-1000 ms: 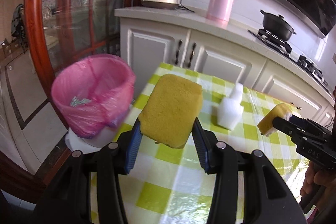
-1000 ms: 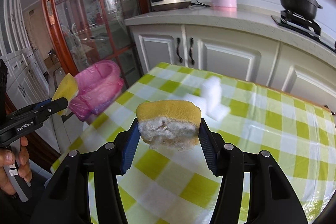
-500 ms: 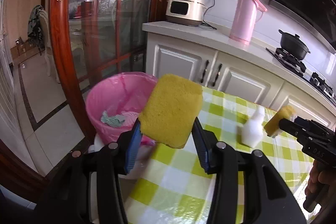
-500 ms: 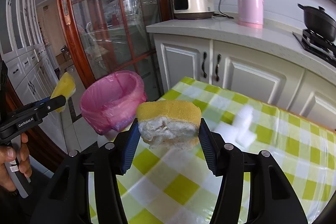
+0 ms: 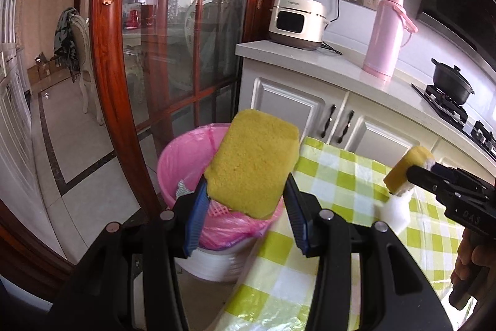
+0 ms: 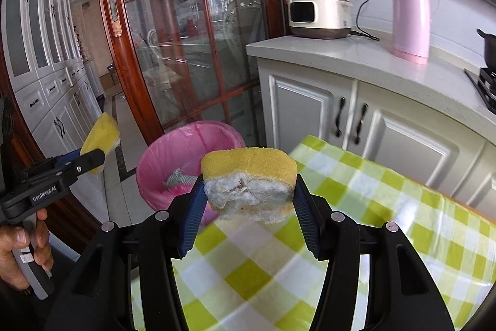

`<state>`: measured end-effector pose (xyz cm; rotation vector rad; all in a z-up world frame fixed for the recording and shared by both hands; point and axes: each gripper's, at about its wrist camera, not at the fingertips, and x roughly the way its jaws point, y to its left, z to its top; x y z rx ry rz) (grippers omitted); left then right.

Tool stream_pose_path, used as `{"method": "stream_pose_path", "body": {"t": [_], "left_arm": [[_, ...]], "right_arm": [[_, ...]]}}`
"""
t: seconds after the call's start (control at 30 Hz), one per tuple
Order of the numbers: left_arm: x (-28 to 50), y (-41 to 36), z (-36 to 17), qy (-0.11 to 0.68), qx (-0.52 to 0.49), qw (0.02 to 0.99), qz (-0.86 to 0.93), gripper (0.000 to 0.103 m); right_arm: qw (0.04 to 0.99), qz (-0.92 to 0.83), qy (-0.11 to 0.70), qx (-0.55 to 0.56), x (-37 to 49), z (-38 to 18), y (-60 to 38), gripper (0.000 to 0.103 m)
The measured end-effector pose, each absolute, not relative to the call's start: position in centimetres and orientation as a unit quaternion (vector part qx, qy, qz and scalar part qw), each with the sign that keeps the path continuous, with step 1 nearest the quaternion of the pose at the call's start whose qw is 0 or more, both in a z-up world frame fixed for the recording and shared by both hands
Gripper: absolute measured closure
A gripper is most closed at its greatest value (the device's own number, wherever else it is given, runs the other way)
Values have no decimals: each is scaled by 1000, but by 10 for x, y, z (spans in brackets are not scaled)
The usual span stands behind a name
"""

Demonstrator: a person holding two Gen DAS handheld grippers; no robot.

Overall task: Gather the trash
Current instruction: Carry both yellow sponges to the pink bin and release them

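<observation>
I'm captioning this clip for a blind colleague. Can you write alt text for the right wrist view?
A hand-held gripper grips a torn yellow sponge above a green checked tablecloth, facing a bin with a pink liner on the floor beyond the table's edge. At left, a second hand-held gripper holds another yellow sponge; kitchen cabinets stand behind.

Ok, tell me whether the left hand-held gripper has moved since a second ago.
Yes. The left hand-held gripper, shut on its yellow sponge, has swung off the checked table toward the pink-lined bin.
</observation>
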<state>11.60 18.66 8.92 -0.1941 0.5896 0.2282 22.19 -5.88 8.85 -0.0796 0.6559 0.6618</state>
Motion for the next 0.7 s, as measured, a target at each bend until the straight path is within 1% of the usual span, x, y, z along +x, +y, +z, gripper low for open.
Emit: {"method": "stream_pose_path", "body": {"t": [0.4, 0.7], "left_arm": [[140, 225, 93, 287, -110, 943, 130, 57], [176, 262, 83, 302, -128, 934, 138, 57]], "right_arm": [[883, 341, 321, -36, 262, 93, -5, 50], [868, 365, 334, -48, 295, 90, 49, 50]]}}
